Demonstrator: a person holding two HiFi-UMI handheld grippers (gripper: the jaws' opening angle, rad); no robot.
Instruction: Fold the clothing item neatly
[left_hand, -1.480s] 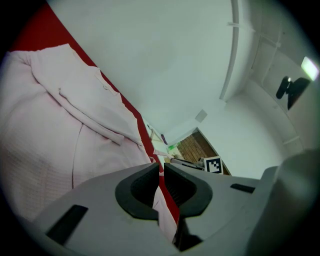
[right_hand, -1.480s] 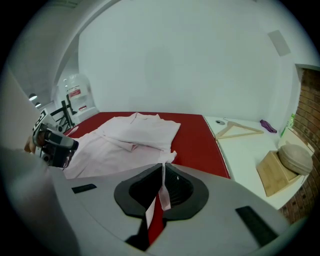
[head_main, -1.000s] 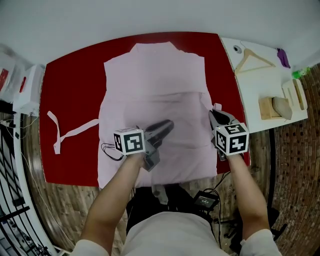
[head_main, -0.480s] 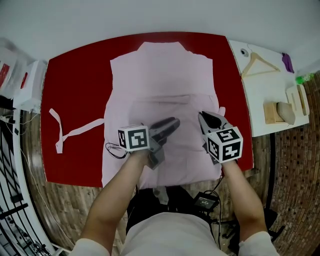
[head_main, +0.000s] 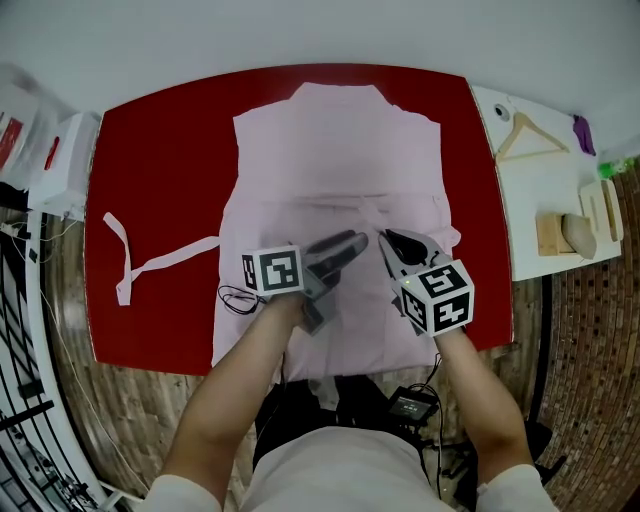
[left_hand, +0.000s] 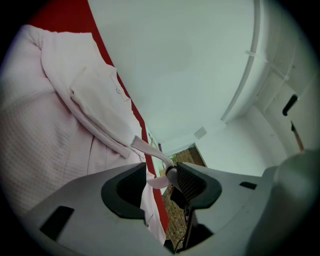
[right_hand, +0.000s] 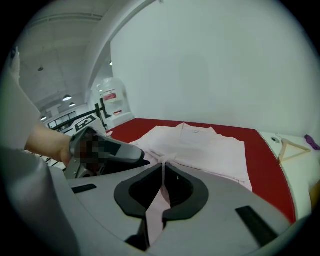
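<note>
Nearest the person, two bare forearms reach out over the bench edge, each hand holding a gripper topped by a cube of black-and-white square markers; the markers carry patterns only, no letters. The left gripper (left_hand: 162, 177) lies level and points across the cloth toward the right one. Its jaws have just been opening and now stand apart, with a narrow tie end (left_hand: 147, 146) of the fabric lying loose across the gap and touching one pad without being pressed. The right gripper (right_hand: 162, 169) tilts downward, its jaws pressed nearly together and pinching a thin fold of the pink garment (head_main: 330, 150). The two gripper tips sit close to each other over the lower middle of the garment.

The garment is spread flat on the red bench (head_main: 160, 150), collar at the far edge and hem toward the person. A loose pink strap (head_main: 165, 262) lies on the red surface to the left, and a thin black cable (head_main: 232, 300) curls near the hem.

Farther off to the right, a white side table (head_main: 525, 195) carries a wooden hanger (head_main: 527, 135) and a wooden block (head_main: 553, 232). On the far left stands a white box (head_main: 65, 150) with red labels whose print is too small to read.
</note>
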